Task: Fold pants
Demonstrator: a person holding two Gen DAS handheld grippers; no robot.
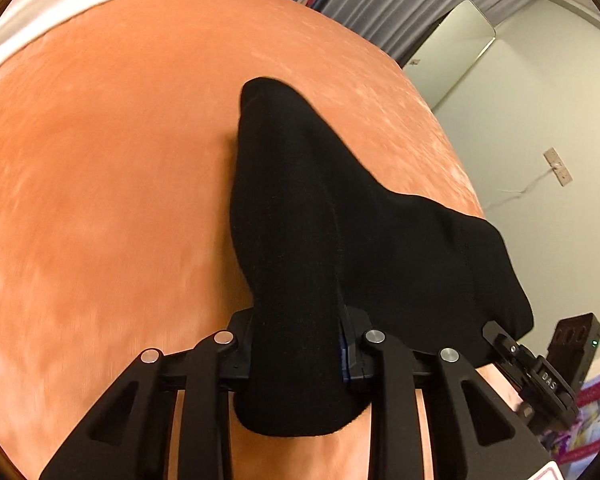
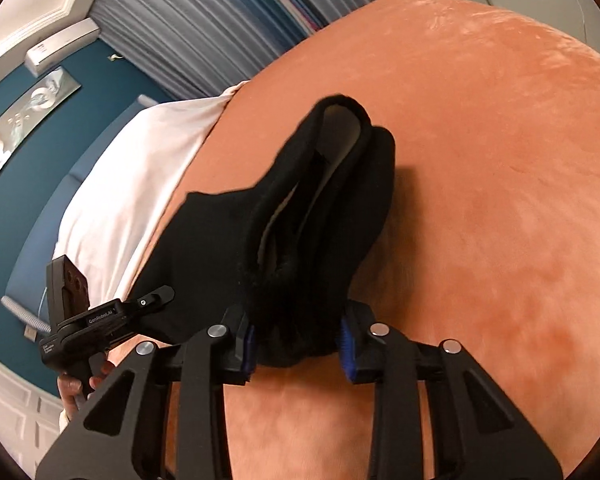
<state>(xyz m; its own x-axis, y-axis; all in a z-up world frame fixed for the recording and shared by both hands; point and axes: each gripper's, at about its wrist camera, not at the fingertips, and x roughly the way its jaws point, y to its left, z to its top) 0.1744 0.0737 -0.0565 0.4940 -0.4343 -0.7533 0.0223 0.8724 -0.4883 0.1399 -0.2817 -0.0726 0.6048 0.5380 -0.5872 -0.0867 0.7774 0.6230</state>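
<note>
**Desk editor:** What does the frame show?

**Photographer:** Black pants (image 1: 300, 208) bunched on an orange-covered bed (image 1: 100, 160), with a white sheet (image 2: 140, 168) at its far edge. The left tool (image 1: 300, 360) has its jaws closed in on a thick fold of the fabric, which fills the gap between them. The right tool (image 2: 296, 344) is likewise clamped on a bunch of cloth near the waistband, where a pale lining shows in the opening. Seen from the right wrist, the left tool (image 2: 156, 298) sits just beside the garment's other edge.

**Desk editor:** So both have hold. What is the risk from here?

**Photographer:** As I read it, each tool grips a wad, not a clean edge. If extra layers are caught, lifting could drag the whole bundle and leave the legs twisted. Pulling the tools apart unevenly might slip the cloth from one grip or skew the fold.
</note>
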